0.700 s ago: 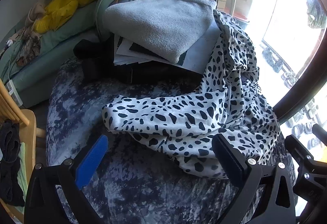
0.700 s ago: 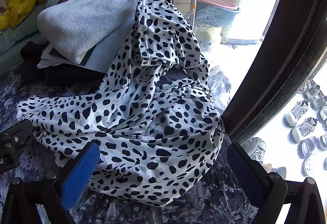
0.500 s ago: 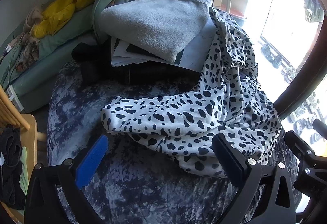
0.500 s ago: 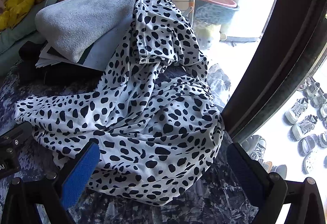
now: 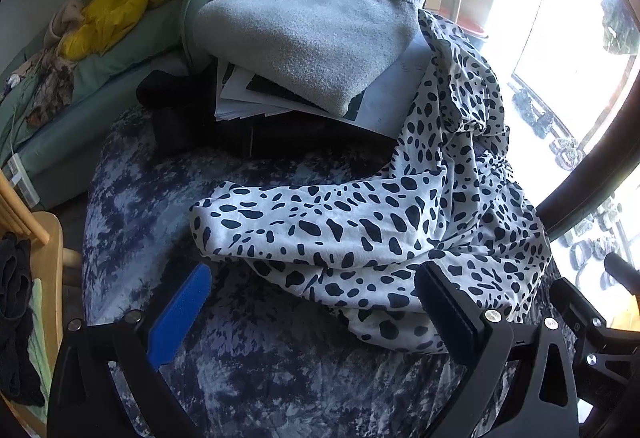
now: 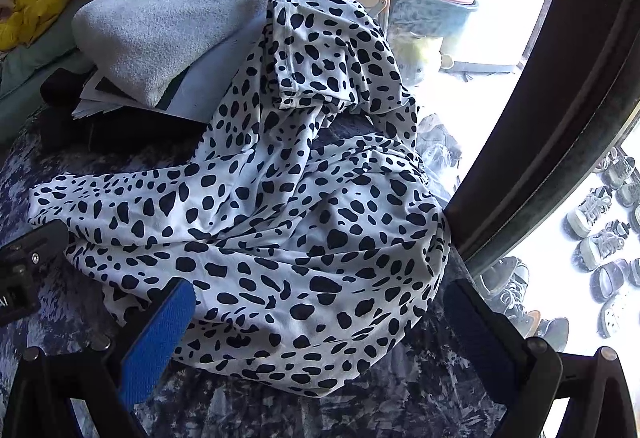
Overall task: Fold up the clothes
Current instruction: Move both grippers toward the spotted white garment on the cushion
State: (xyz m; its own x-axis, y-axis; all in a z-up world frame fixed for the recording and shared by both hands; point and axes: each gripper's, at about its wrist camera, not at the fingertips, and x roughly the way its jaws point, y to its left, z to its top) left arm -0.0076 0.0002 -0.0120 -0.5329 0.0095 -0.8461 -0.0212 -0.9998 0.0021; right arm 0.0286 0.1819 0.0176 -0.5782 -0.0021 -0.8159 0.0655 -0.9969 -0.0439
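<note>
A: Looking at both views, you have the spotted garment (image 6: 280,230) lying in a crumpled heap on the mottled blue cover (image 5: 280,378), its upper end draped up against the stack behind.

B: Any fold made in it?

A: None that shows. One long limb of it trails out toward your left, and the rest is bunched near the window frame (image 6: 560,126). I judge it unfolded; spreading flat comes first, then every fold.

B: And your grippers?

A: Left gripper (image 5: 316,308): jaws spread wide, nothing between them, hovering just short of the near hem. Right gripper (image 6: 320,322): also spread wide and holding nothing, with the cloth's near edge lying between and beyond its blue pads (image 6: 156,334).

B: What is done elsewhere?

A: The grey towel (image 5: 304,38) sits folded on top of a stack with a white printed piece (image 5: 392,90) and dark items under it. Those look finished, as a judgement. The yellow clothing (image 5: 120,6) on the green bedding looks unsorted.
</note>
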